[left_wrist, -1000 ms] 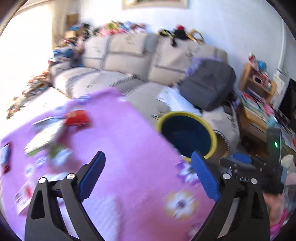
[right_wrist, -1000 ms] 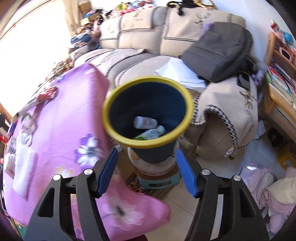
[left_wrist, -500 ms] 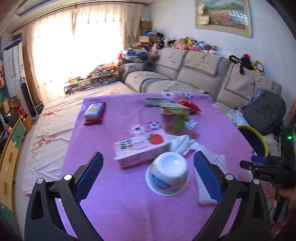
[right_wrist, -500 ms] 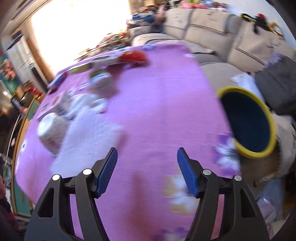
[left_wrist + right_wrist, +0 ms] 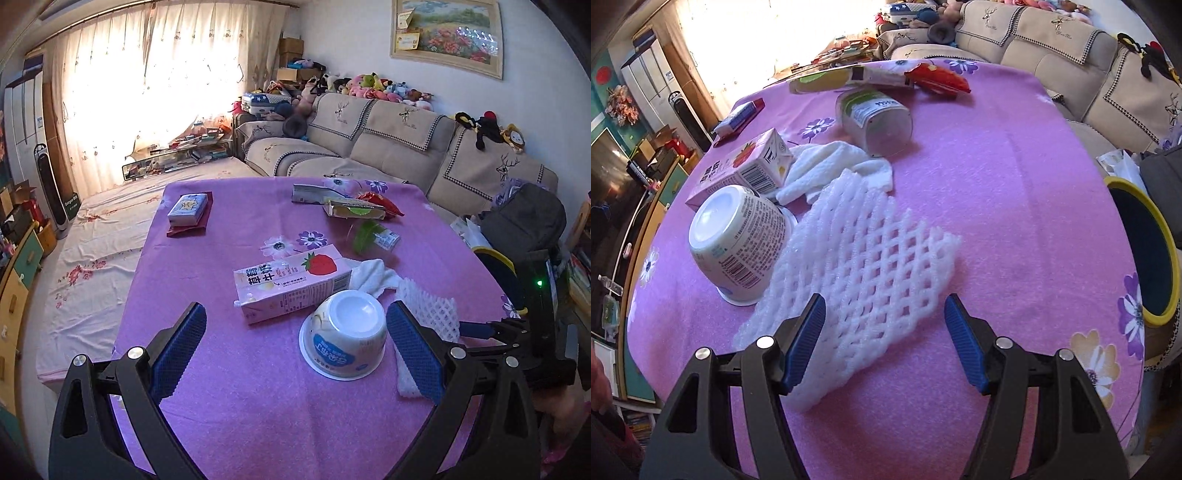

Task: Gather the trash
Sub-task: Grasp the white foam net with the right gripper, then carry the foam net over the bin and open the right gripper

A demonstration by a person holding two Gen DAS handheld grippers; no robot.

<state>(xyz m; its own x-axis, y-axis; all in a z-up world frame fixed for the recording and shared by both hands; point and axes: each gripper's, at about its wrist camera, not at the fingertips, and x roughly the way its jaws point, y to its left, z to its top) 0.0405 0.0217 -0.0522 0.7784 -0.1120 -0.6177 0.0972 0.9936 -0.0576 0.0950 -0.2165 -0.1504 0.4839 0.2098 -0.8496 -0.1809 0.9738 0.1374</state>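
Both sets of tongs released and empty above the purple-clothed counter (image 5: 1015, 177). Right tongs (image 5: 884, 341) poised over the near edge of the white foam net (image 5: 864, 273), lying flat just beside the upturned yogurt cup (image 5: 738, 243). Left tongs (image 5: 295, 350) framing that same cup (image 5: 345, 338), pads clear of it. Strawberry milk carton (image 5: 291, 288) touching the cup's far side; yellow-rimmed bin (image 5: 1145, 254) off the counter's edge, well beyond the net. Best handled, probably, by lowering the right tongs to pinch one raised foam edge rather than pressing it flat, then lifting clear of the cup before swinging to the bin.
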